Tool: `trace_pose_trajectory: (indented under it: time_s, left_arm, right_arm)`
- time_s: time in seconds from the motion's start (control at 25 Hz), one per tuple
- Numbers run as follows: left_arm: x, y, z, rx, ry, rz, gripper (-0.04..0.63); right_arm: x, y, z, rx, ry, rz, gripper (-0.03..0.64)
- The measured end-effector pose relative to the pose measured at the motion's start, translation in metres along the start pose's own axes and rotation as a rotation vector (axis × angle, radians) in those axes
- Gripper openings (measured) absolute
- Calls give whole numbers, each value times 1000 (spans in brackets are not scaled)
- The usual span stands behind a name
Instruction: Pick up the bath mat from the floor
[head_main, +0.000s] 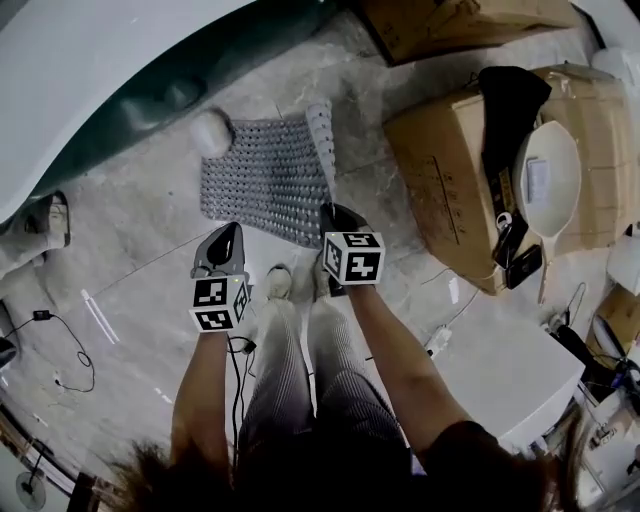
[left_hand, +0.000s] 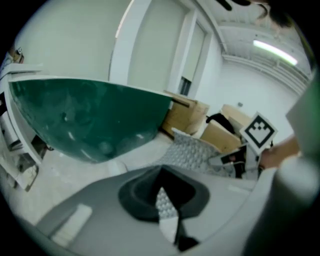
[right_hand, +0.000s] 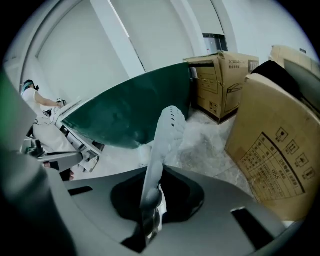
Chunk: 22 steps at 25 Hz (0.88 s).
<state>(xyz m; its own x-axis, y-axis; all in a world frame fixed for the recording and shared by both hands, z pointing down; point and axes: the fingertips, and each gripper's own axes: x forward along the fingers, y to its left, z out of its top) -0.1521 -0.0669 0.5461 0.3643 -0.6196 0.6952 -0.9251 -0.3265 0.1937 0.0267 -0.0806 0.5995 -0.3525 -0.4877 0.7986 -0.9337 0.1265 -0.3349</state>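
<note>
Floor (head_main: 140, 235): both claws (head_main: 228, 240) (head_main: 338, 216) low on bath mat (head_main: 265, 180)

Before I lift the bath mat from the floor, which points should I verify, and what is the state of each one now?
1. Right hand-held gripper closed on the bath mat: ok, the mat's edge is pinched between its jaws.
2. Left hand-held gripper has the mat: ok, a textured corner sits between its jaws.
3. Mat off the floor: not ok, most of it lies flat and only the right edge stands up.
4. White round object at the far left corner is clear of the mat: cannot tell.
5. Cardboard box is clear of the mat: ok, bare floor shows between them.
</note>
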Motion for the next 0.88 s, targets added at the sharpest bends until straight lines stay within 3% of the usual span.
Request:
trace_pose_trajectory:
  time_s: [0.4, 0.88]
  left_arm:
    - [-81, 1, 56, -65, -82, 75, 8]
    - [-162, -15, 108, -120, -178, 93, 8]
  right_arm:
    - [-64, 58, 72, -51, -90, 69, 12]
    - [-156, 112, 112, -148, -121, 132, 12]
